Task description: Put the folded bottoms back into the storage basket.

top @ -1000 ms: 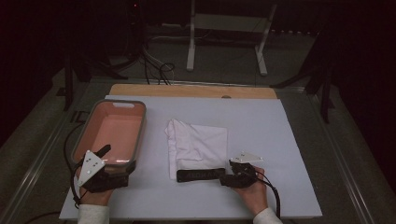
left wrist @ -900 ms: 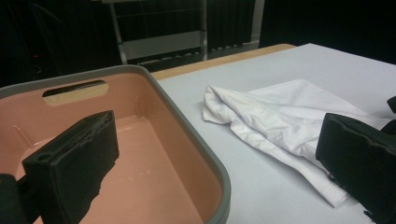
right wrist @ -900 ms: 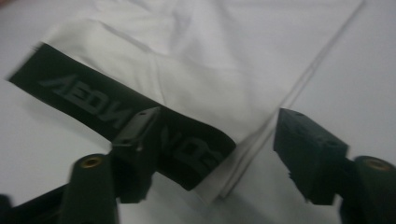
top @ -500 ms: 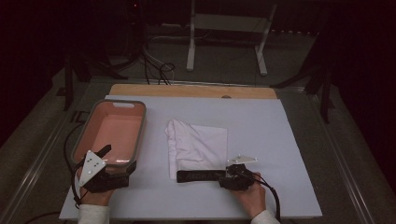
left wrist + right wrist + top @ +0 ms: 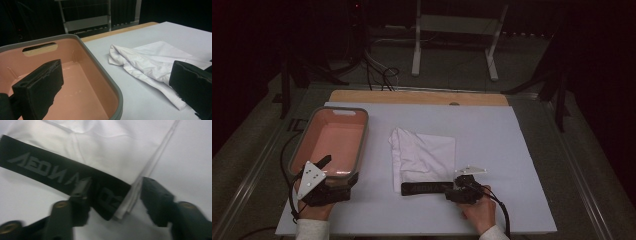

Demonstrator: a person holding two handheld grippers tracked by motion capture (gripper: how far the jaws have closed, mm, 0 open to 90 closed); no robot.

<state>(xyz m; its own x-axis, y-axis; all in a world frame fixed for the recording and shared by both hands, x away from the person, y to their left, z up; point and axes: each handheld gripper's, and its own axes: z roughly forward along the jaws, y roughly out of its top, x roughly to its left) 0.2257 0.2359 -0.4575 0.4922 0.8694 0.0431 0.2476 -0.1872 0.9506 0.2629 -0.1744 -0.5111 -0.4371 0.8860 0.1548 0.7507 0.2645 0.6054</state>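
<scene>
The left gripper (image 5: 326, 172) sits at the near end of a pink tub (image 5: 332, 141) with a grey rim, held by the person's left hand (image 5: 314, 210). In the left gripper view its jaws stand wide apart: one hangs over the inside of the tub (image 5: 75, 87), the other is outside it above the table, and the tub's near rim corner lies between them without touching either.

To the right of that gripper, on the pale table top (image 5: 512, 150), lies a folded white garment (image 5: 424, 157) with a black band (image 5: 424, 188) along its near edge. In the left gripper view the garment (image 5: 150, 62) lies just beyond the outer jaw.

The right gripper (image 5: 451, 189), held by the right hand (image 5: 478, 212), lies low at the right end of the black band, pointing left along it. In the right gripper view its jaws are parted, and the end of the band (image 5: 62, 173), which carries grey lettering, together with the corner of the white cloth (image 5: 117, 150), sits between them. One jaw lies over the band; the other stands clear of the cloth edge. They are not closed on the fabric.
</scene>
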